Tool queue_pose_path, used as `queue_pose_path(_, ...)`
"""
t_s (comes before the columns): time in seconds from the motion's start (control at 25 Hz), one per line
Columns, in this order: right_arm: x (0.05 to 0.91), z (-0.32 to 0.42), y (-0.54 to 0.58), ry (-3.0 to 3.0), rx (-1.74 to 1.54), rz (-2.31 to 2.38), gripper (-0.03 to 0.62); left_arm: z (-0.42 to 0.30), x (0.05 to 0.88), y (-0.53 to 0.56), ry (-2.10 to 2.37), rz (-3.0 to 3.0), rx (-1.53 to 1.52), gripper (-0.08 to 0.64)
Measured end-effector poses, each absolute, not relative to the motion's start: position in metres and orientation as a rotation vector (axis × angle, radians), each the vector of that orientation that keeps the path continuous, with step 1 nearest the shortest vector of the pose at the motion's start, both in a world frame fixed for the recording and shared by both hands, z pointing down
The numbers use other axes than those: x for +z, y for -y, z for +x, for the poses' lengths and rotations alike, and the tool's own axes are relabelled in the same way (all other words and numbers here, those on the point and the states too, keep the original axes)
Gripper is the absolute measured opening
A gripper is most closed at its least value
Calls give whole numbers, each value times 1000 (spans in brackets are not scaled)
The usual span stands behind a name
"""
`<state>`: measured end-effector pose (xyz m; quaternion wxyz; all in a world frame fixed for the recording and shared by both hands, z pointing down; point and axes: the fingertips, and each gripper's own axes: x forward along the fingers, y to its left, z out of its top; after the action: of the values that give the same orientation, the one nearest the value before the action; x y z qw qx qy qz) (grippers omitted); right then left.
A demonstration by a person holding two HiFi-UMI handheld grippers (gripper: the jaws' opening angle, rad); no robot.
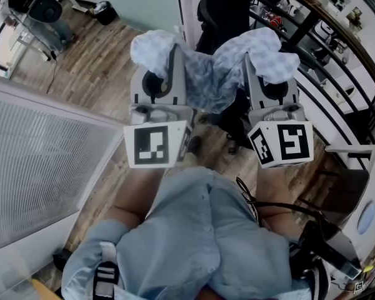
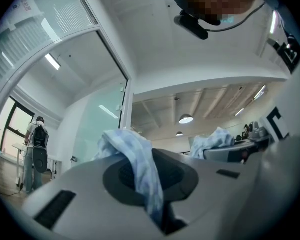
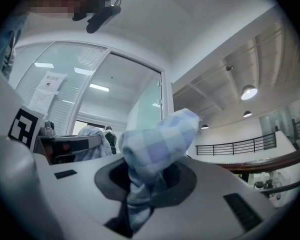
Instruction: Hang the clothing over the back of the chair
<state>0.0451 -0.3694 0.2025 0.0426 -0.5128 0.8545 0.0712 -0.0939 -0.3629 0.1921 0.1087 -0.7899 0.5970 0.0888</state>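
Observation:
A light blue checked piece of clothing [image 1: 207,74] hangs stretched between my two grippers, held up in front of me. My left gripper [image 1: 172,60] is shut on its left corner, which bunches out above the jaws [image 2: 138,160]. The right gripper [image 1: 247,67] is shut on the other corner, a folded lump of cloth [image 3: 159,145] that sticks up from its jaws. Beyond the cloth stands a black chair [image 1: 228,8], its back partly hidden by the fabric and its base [image 1: 239,137] showing below. Each gripper view shows the other gripper with its bunch of cloth beside it.
A glass partition [image 1: 44,161] runs along my left and a glass door [image 2: 97,114] stands ahead. A curved dark railing [image 1: 337,36] and desks with small items lie to the right. A fan [image 1: 40,8] stands on the wooden floor far left. A person [image 2: 36,139] stands in the distance.

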Motion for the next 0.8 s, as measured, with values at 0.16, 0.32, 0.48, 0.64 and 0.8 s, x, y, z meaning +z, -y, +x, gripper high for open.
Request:
queue_pose_path(0.16, 172, 26, 393, -2611, 258, -1508, 77, -111, 163, 391, -1723, -2316, 324, 37)
queue_pose_path(0.32, 145, 14, 416, -2601, 310, -1480, 77, -119, 138, 414, -1679, -2331, 401, 37)
queue_pose_path(0.48, 110, 3, 447, -2583, 350, -1468, 77, -120, 100, 446, -1624, -2334, 437, 37)
queue_pose_path(0.64, 86, -2, 471, -2552, 426, -1466, 77, -117, 75, 472, -1556, -2323, 466, 37)
queue_pose_path(0.8, 65, -2, 497, -2511, 472, -1480, 77, -119, 52, 500, -1518, -2305, 488, 37)
